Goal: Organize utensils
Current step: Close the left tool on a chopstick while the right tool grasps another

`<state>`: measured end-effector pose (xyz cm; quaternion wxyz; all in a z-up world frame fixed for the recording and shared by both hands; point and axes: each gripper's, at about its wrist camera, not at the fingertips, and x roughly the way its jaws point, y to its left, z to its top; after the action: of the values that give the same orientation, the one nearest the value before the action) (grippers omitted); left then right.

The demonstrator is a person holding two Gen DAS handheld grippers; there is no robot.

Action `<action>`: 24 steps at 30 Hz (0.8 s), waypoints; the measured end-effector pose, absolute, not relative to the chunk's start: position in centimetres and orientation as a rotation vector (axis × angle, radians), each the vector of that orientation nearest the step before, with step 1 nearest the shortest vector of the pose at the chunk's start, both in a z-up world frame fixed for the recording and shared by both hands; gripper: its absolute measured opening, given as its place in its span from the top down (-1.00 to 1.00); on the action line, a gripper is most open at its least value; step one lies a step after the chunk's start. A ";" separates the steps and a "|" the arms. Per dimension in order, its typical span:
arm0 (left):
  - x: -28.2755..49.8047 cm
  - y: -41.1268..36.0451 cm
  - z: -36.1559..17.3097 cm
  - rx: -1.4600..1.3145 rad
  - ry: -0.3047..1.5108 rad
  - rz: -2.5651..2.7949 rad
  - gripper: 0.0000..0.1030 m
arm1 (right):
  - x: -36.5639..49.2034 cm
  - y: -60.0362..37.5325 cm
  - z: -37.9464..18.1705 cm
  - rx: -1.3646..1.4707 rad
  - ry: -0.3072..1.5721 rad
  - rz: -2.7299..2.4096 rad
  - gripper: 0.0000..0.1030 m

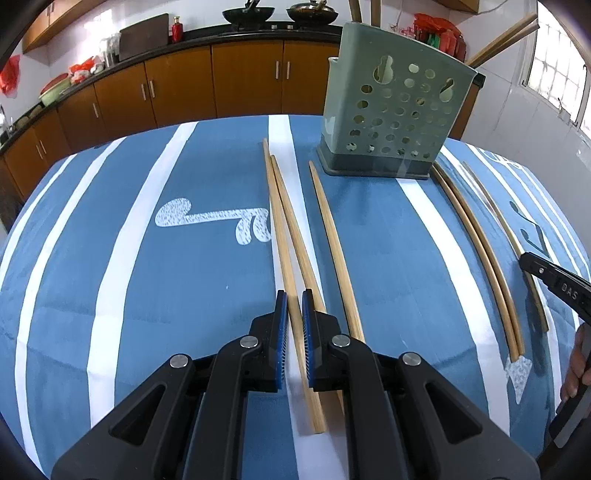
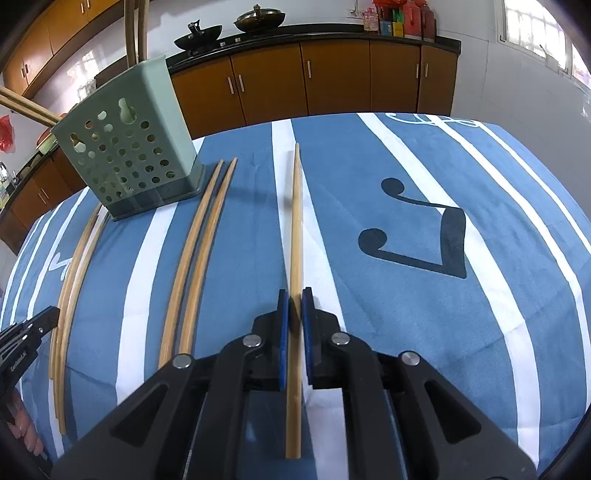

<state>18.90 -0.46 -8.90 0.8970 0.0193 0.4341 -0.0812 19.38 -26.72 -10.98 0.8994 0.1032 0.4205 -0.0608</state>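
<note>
Several wooden chopsticks lie on a blue striped tablecloth (image 1: 207, 280) in front of a green perforated utensil holder (image 1: 391, 114), which also shows in the right wrist view (image 2: 125, 155). My left gripper (image 1: 294, 306) has its jaws nearly closed around one chopstick (image 1: 284, 236) of a crossed pair, low over the cloth. My right gripper (image 2: 294, 306) has its jaws nearly closed around a single chopstick (image 2: 295, 221). I cannot tell whether either pair of pads is pressing on the wood. A third chopstick (image 1: 332, 243) lies just right of the left gripper. A pair (image 2: 199, 251) lies between the grippers.
Chopsticks stand in the holder (image 1: 502, 40). The right gripper shows at the right edge of the left wrist view (image 1: 554, 284); the left shows at the left edge of the right wrist view (image 2: 26, 332). Kitchen cabinets (image 1: 240, 81) and woks (image 1: 247, 14) stand behind the table.
</note>
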 end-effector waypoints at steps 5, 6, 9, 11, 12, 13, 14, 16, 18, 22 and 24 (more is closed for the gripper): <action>19.3 0.7 -8.8 0.025 0.899 -0.154 0.86 | 19.6 -26.5 -11.0 0.193 0.867 -0.115 0.84; 19.4 1.3 -8.8 0.014 0.899 -0.148 0.86 | 19.7 -26.5 -11.0 0.189 0.867 -0.112 0.84; 19.7 3.0 -8.8 -0.020 0.899 -0.120 0.86 | 20.0 -26.6 -11.0 0.185 0.866 -0.109 0.84; 19.8 4.0 -8.7 -0.049 0.898 -0.113 0.86 | 20.4 -26.6 -11.0 0.181 0.863 -0.112 0.84; 19.9 4.3 -8.7 -0.064 0.897 -0.113 0.86 | 20.5 -26.7 -11.0 0.179 0.862 -0.115 0.84; 19.9 4.5 -8.8 -0.074 0.895 -0.116 0.86 | 20.7 -26.8 -11.0 0.175 0.859 -0.120 0.84; 19.9 4.5 -8.8 -0.077 0.893 -0.117 0.86 | 20.8 -26.9 -11.0 0.173 0.858 -0.121 0.84; 19.8 4.3 -8.9 -0.068 0.881 -0.111 0.85 | 21.0 -27.0 -11.0 0.173 0.855 -0.122 0.84; 19.7 4.1 -8.9 -0.058 0.875 -0.106 0.85 | 20.9 -27.0 -11.1 0.167 0.852 -0.123 0.84; 19.8 4.5 -8.9 -0.084 0.875 -0.116 0.85 | 21.0 -27.1 -11.2 0.170 0.852 -0.121 0.84; 19.8 4.5 -9.0 -0.087 0.876 -0.117 0.85 | 21.1 -27.2 -11.2 0.172 0.852 -0.121 0.84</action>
<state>19.77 4.53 -8.97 0.9031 -0.0421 0.4235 -0.0566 21.07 -27.17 -11.21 0.9052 0.0834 0.4127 -0.0585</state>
